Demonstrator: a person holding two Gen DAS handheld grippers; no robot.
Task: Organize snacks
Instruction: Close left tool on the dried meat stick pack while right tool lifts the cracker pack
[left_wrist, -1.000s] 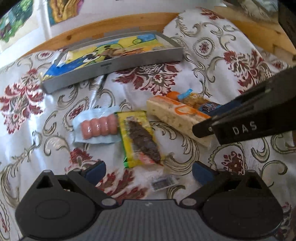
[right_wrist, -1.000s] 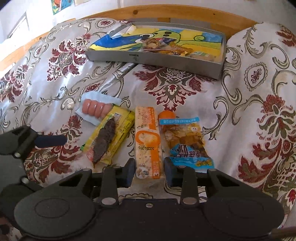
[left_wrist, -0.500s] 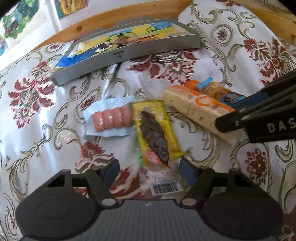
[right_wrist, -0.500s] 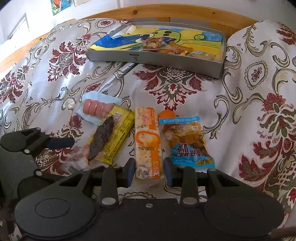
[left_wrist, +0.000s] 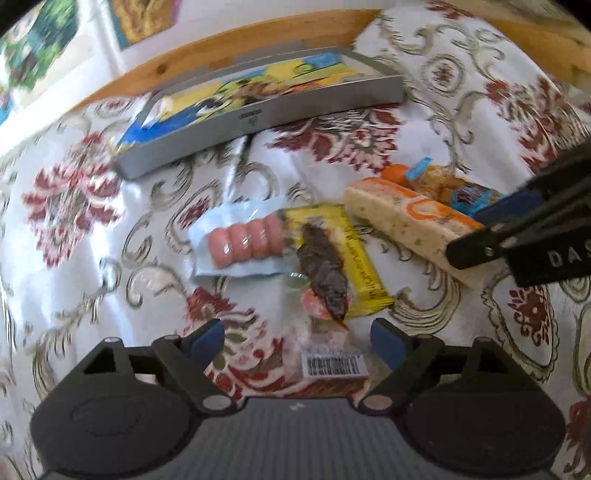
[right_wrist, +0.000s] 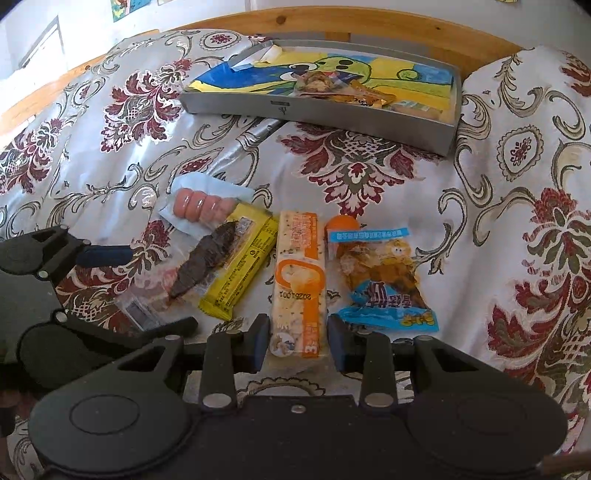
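cracker pack (right_wrist: 298, 284) sits near end between the right gripper (right_wrist: 298, 341) jaws, open, not clamped yet | clear jerky pouch (left_wrist: 325, 273) just ahead of the left gripper (left_wrist: 297, 338), jaws wide open | risk imo: slick wrappers skid on the soft bedspread (right_wrist: 517, 184), or jaws snag fabric, before reaching the tray (right_wrist: 317, 118)

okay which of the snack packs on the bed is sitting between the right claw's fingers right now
The long orange-and-white cracker pack. Its near end lies between the right claw fingers, which are apart and not clamped. The yellow pack and blue-edged pack lie to either side of it.
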